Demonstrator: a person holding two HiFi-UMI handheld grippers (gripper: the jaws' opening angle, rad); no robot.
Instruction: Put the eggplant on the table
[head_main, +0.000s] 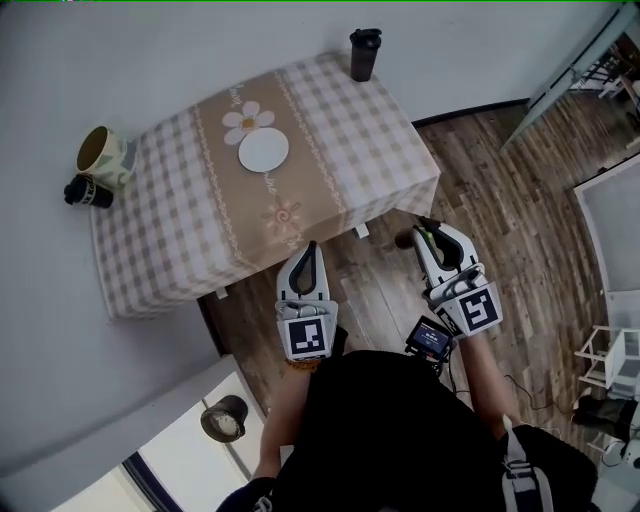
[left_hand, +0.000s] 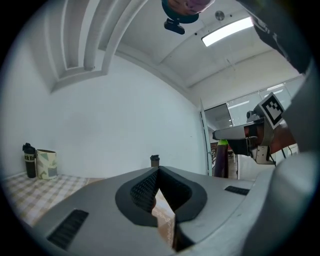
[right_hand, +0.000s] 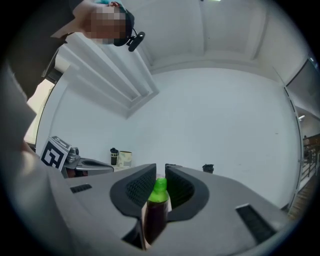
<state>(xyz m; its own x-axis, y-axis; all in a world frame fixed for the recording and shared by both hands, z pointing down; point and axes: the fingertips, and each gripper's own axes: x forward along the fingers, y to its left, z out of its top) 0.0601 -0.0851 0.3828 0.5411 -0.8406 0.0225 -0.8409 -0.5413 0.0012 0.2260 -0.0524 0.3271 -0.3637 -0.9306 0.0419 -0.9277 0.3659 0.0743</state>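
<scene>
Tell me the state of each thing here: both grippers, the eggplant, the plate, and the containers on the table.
right gripper: jaws shut on the eggplant.
eggplant: held upright, green end up, not yet over the table.
left gripper: jaws shut, empty.
plate: flat, empty.
shaker bottle: upright, lid on.
cup: upright, open.
small black bottle: upright, capped.

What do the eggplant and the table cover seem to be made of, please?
Eggplant: probably toy plastic, smooth dark purple with a uniformly bright green cap. Table cover: likely woven cloth, matte checks, hanging in folds over the edges.
</scene>
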